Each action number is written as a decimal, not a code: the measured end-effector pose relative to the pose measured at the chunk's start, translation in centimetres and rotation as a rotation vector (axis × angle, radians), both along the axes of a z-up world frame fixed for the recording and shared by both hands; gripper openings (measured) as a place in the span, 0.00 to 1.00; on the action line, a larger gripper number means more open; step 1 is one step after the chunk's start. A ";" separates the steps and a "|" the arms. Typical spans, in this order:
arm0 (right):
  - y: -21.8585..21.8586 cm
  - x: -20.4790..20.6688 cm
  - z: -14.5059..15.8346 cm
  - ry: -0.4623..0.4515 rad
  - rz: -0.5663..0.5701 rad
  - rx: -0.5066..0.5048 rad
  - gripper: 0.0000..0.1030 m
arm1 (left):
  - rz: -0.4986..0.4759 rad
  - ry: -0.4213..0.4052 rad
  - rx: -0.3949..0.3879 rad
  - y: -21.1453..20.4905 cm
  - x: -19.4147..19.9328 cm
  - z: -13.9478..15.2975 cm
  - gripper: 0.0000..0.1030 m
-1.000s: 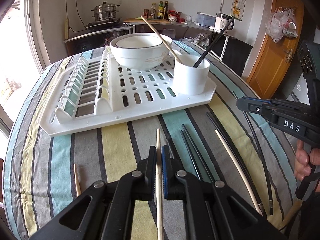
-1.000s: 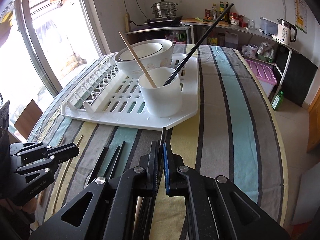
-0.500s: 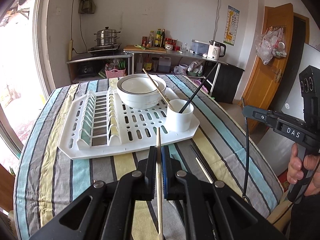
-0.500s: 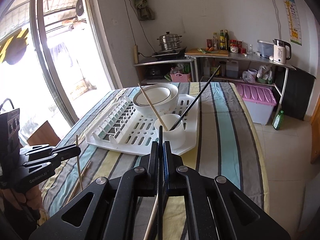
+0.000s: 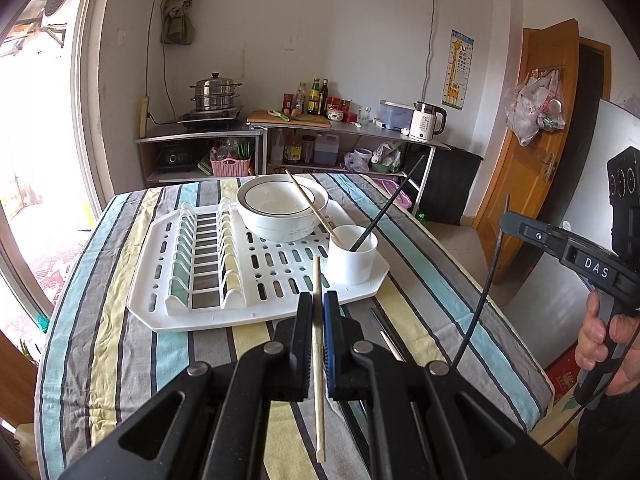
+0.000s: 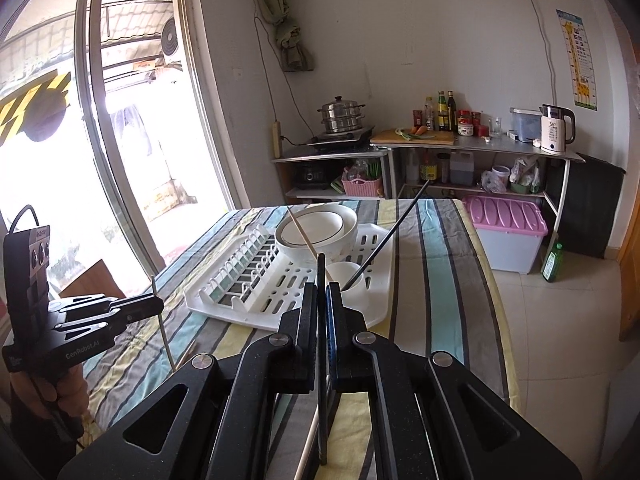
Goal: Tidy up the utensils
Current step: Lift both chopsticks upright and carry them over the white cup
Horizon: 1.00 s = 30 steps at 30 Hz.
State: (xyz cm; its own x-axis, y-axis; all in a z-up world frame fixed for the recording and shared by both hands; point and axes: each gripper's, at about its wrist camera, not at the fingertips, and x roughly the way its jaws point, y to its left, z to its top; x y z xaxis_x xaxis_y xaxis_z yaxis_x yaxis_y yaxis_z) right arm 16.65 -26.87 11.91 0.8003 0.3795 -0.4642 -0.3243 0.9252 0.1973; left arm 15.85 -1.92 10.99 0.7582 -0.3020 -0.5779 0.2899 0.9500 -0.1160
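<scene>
My left gripper [image 5: 317, 300] is shut on a wooden chopstick [image 5: 319, 360] and holds it upright, high above the striped table [image 5: 120, 340]. My right gripper [image 6: 321, 292] is shut on a black chopstick [image 6: 321, 360], also lifted; it shows from the side in the left wrist view [image 5: 505, 220]. A white cup [image 5: 352, 254] on the white drying rack [image 5: 180, 300] holds one wooden chopstick [image 5: 310, 206] and one black chopstick [image 5: 386, 208]. More chopsticks [image 5: 386, 334] lie on the cloth below my left gripper.
A white bowl [image 5: 282, 206] sits on the rack behind the cup. A pink-lidded storage box [image 6: 506, 232] and a green bottle [image 6: 553, 263] stand on the floor at the right. Kitchen shelves line the far wall. A wooden door [image 5: 532, 140] is at right.
Both grippers have risen well above the table and drawn back, each carrying its chopstick. The rack and cup now look smaller and farther away.
</scene>
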 end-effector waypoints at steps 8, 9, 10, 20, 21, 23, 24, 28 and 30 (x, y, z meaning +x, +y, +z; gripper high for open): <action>-0.3 -0.1 0.7 -0.021 -0.011 0.006 0.04 | -0.002 -0.011 -0.007 -0.1 0.6 0.7 0.05; -0.4 -0.2 0.8 -0.023 -0.011 0.007 0.04 | -0.003 -0.011 -0.008 -0.2 0.8 0.9 0.05; -0.4 -0.1 0.9 -0.025 -0.013 0.007 0.04 | -0.004 -0.011 -0.009 -0.2 0.9 1.0 0.05; -0.2 0.6 2.4 -0.053 -0.014 -0.007 0.04 | -0.024 -0.034 -0.019 -1.4 3.1 3.0 0.05; -0.2 0.8 2.7 -0.056 -0.015 -0.008 0.04 | -0.027 -0.035 -0.021 -1.6 3.5 3.3 0.05; -0.1 1.1 3.1 -0.061 -0.014 -0.008 0.04 | -0.032 -0.035 -0.022 -2.2 4.3 3.7 0.05; -0.1 1.3 3.3 -0.063 -0.014 -0.006 0.04 | -0.035 -0.037 -0.021 -2.5 4.7 4.0 0.05; -0.1 2.1 4.4 -0.078 -0.015 0.000 0.04 | -0.048 -0.042 -0.021 -3.6 6.4 4.8 0.05; -0.1 2.6 4.9 -0.084 -0.015 0.003 0.04 | -0.049 -0.045 -0.021 -4.0 7.3 5.1 0.05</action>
